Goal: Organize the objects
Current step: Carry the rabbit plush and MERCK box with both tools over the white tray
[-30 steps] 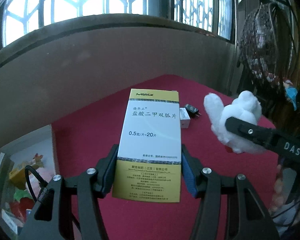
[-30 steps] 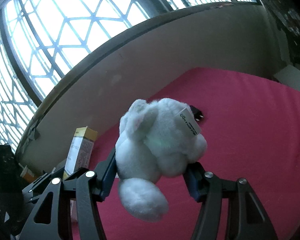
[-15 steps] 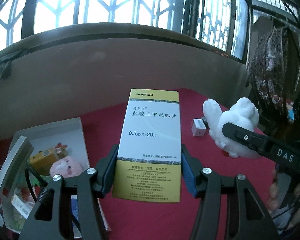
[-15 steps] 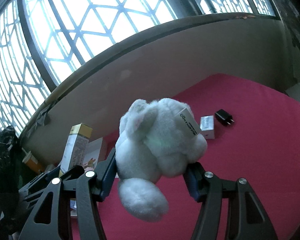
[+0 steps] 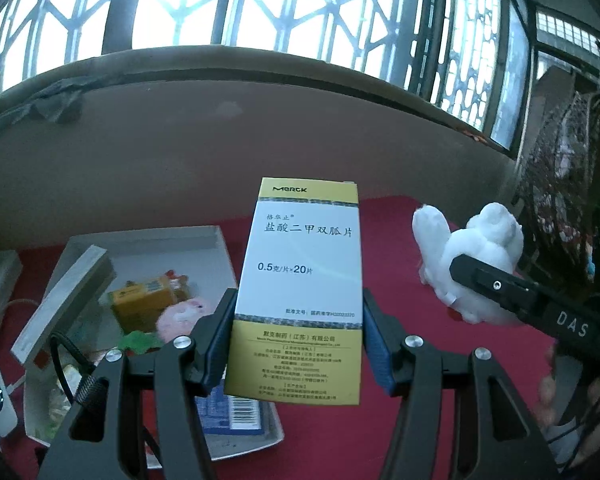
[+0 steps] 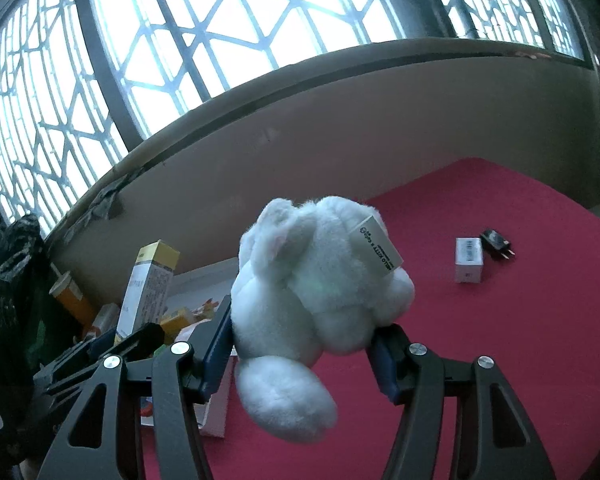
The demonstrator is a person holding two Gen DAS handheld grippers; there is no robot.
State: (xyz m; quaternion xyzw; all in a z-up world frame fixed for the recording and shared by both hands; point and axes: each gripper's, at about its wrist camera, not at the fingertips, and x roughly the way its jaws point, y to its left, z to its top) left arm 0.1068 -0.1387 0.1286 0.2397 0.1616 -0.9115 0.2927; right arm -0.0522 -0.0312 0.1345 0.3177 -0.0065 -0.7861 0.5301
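My left gripper (image 5: 296, 340) is shut on a tall white and yellow medicine box (image 5: 300, 280), held upright above the red table. The same medicine box (image 6: 148, 284) shows at the left of the right wrist view. My right gripper (image 6: 304, 344) is shut on a white plush rabbit (image 6: 316, 280) with a paper tag; the plush rabbit (image 5: 468, 260) also hangs at the right of the left wrist view. Below and left of the medicine box lies an open white storage box (image 5: 148, 240) holding a yellow carton, a pink plush and other small items.
A small white box (image 6: 468, 260) and a black plug adapter (image 6: 496, 242) lie on the red table (image 6: 500, 340) at the right. A beige wall and barred windows stand behind. An orange bottle (image 6: 70, 296) and dark clutter sit at the far left.
Both grippers have swung left with their loads. The open white storage box has come into fuller view under the left gripper, and the small white box and adapter have slid right.
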